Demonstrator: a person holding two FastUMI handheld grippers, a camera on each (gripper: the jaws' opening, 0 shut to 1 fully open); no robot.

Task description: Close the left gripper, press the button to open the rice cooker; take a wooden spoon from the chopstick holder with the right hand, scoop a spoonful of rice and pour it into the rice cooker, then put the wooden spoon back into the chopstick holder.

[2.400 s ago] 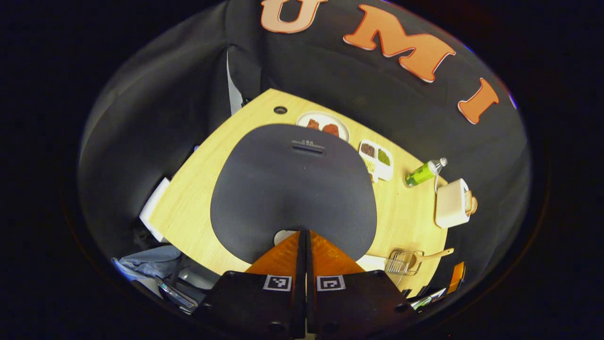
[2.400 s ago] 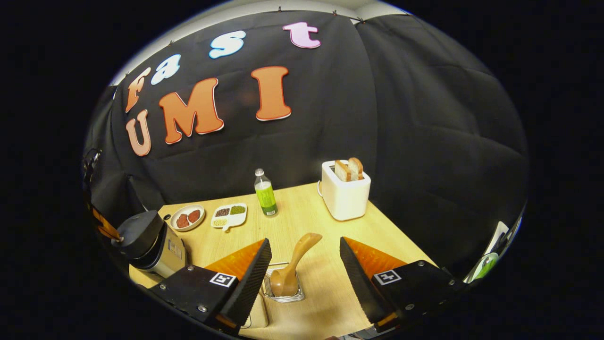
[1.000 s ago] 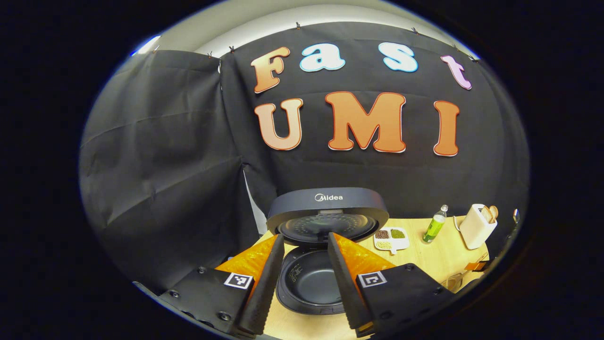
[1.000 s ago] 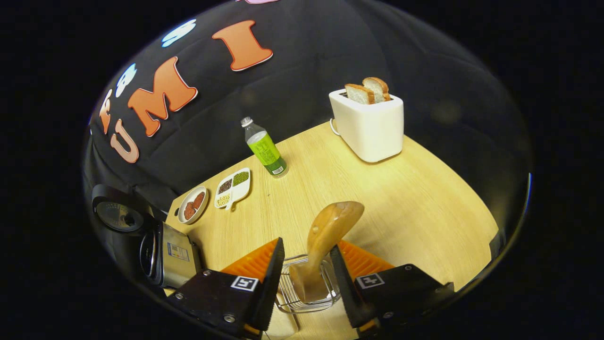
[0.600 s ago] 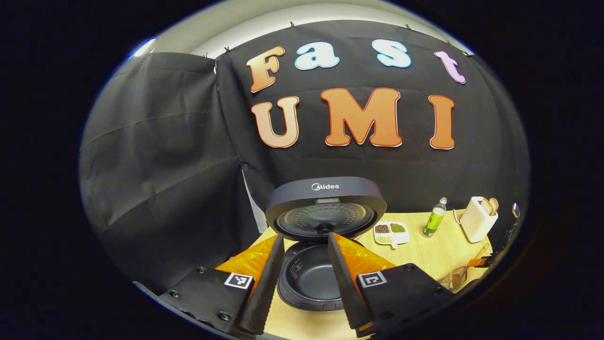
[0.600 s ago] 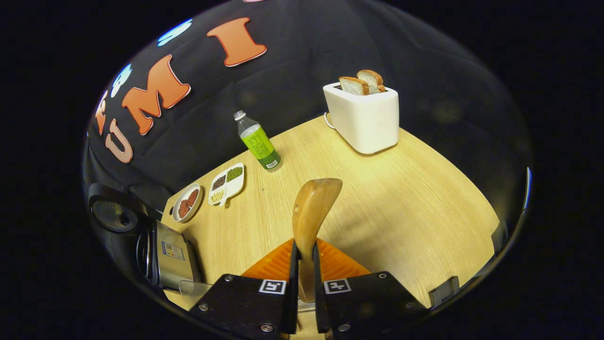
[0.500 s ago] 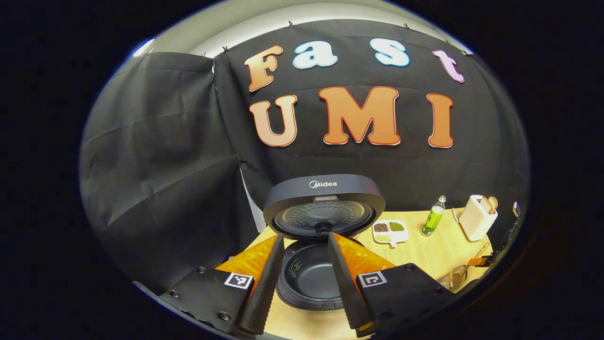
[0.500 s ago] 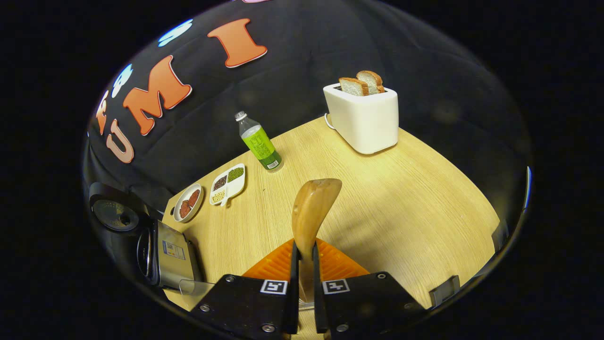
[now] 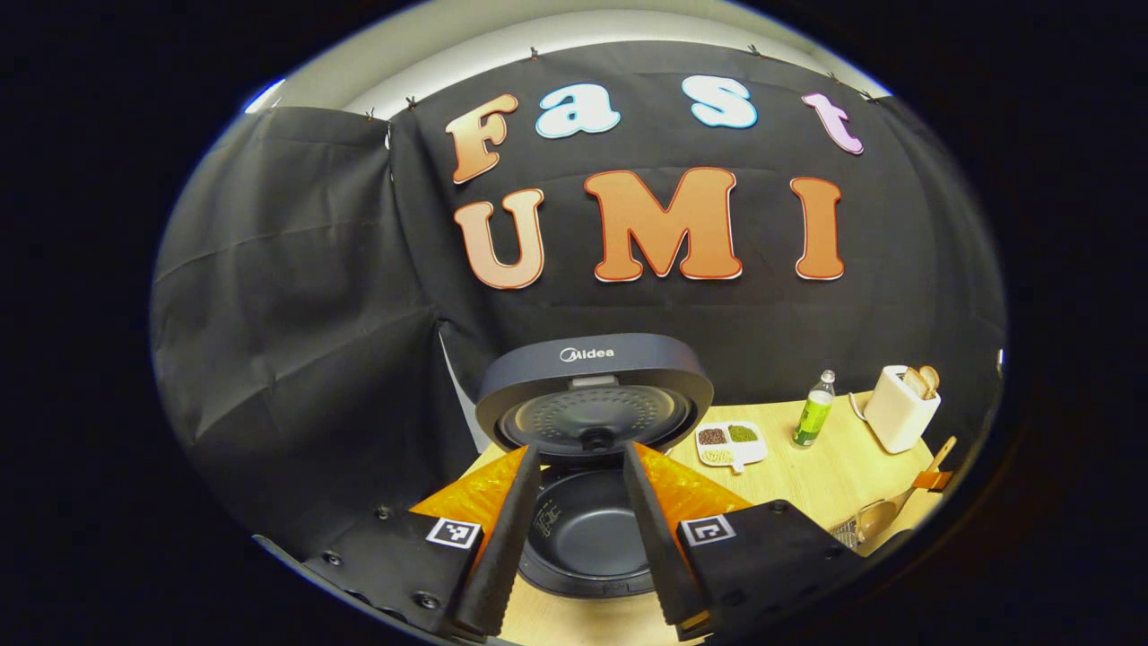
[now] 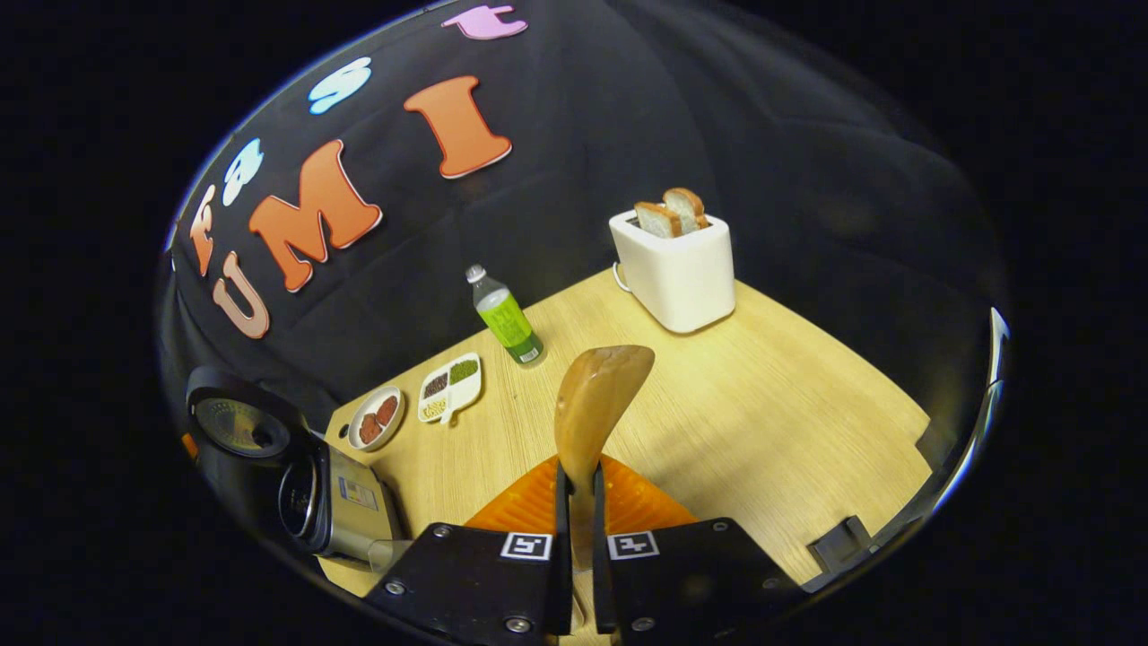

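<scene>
- Right gripper (image 10: pixel 574 502) clenched on the handle of the wooden spoon (image 10: pixel 596 395), both fingers pressing it; handle end standing up and forward past the fingertips, bowl end hidden below them.
- Left gripper (image 9: pixel 578 529) released, jaws apart, holding nothing, poised just in front of the rice cooker (image 9: pixel 587 529).
- Rice cooker at the left end of the bench (image 10: pixel 762 404), lid (image 9: pixel 594 395) swung up and standing; dark inner pot bare, no rice seen in it.
- In the left gripper view, spoon bowl (image 9: pixel 874 516) seen far to the right of the rice cooker, at or just above the wire chopstick holder (image 9: pixel 843 536); cannot tell whether clear of its rim.
- Likely step: drawing the spoon out of the holder, scooping not yet begun.
- Risk: spoon bowl catching on the holder's wire and dragging or tipping it, if lifted at a slant.
- Risk: smooth, tapered handle pivoting between the fingers once loaded, spilling grains short of the pot.
- Risk: knocking the raised lid on the way in, given how it leans over the pot.
- Divided dish (image 10: pixel 451 386), well right of the rice cooker: dark, green and pale grains in separate compartments; which counts as the rice, hard to say.
- Small plate (image 10: pixel 377 417) beside it: reddish-brown pieces.
- Toaster (image 10: pixel 677 269), far right of the rice cooker: two bread slices upright in its slots.
- Bottle (image 10: pixel 504 316): green liquid, capped.
</scene>
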